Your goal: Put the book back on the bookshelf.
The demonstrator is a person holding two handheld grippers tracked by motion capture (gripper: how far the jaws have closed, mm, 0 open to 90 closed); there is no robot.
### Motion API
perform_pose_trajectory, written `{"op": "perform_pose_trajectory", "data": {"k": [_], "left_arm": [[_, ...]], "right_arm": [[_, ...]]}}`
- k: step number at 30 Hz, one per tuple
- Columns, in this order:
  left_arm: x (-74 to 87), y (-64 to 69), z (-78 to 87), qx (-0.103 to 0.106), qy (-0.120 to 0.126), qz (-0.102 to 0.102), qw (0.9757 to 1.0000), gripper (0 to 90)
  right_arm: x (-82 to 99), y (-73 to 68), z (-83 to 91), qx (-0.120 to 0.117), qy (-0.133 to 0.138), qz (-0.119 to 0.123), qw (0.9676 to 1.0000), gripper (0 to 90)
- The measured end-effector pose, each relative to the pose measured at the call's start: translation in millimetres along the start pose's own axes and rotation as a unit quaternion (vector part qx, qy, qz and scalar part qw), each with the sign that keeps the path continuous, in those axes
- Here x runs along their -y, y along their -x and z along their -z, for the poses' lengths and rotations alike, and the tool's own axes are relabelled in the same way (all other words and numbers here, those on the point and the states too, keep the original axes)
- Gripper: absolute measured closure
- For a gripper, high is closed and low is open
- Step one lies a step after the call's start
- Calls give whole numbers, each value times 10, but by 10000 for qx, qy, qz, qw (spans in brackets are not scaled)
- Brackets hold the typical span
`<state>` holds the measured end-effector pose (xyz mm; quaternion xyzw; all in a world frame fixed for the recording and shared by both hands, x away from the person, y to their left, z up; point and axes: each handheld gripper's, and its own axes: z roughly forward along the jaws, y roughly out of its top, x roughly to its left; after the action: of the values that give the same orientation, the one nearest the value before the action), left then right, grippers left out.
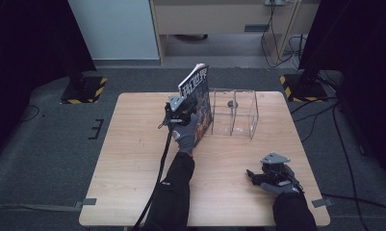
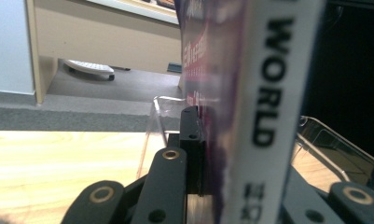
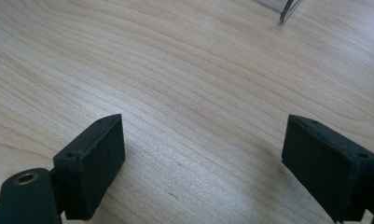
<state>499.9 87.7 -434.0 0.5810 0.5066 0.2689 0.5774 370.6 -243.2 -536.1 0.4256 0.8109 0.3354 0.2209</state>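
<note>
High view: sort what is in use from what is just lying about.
In use:
left gripper, shut on the book
book, held upright
clear acrylic rack, beside the book
table

Lying about:
right gripper, jaws open, resting over bare wood
cables on the floor

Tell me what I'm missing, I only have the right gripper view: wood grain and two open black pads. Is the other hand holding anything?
Observer: Yes. The left tongs are shut on a book, held upright on the table.
Operator: Which part of the book faces its camera?
Observer: The white spine, printed WORLD; one pad presses the cover beside it.
Operator: What is that clear corner at the top of my picture?
Observer: A clear plastic rack with two compartments, right beside the book.
Operator: Where are my tongs?
Observer: The right tongs sit low at the table's near right, open, holding nothing.
</note>
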Motion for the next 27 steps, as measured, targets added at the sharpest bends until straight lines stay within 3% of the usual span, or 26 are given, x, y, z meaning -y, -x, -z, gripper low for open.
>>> {"op": "perform_pose_trajectory", "data": {"k": [7, 20, 27], "left_arm": [[77, -91, 88, -4, -28, 75, 10000, 788], [205, -116, 233, 79, 14, -58, 10000, 709], [273, -158, 437, 161, 147, -121, 9997, 514]], "right_arm": [[-1, -2, -4, 19, 9, -15, 10000, 132], [-3, -6, -7, 12, 6, -17, 10000, 133], [-6, -4, -10, -3, 7, -10, 10000, 133]]}}
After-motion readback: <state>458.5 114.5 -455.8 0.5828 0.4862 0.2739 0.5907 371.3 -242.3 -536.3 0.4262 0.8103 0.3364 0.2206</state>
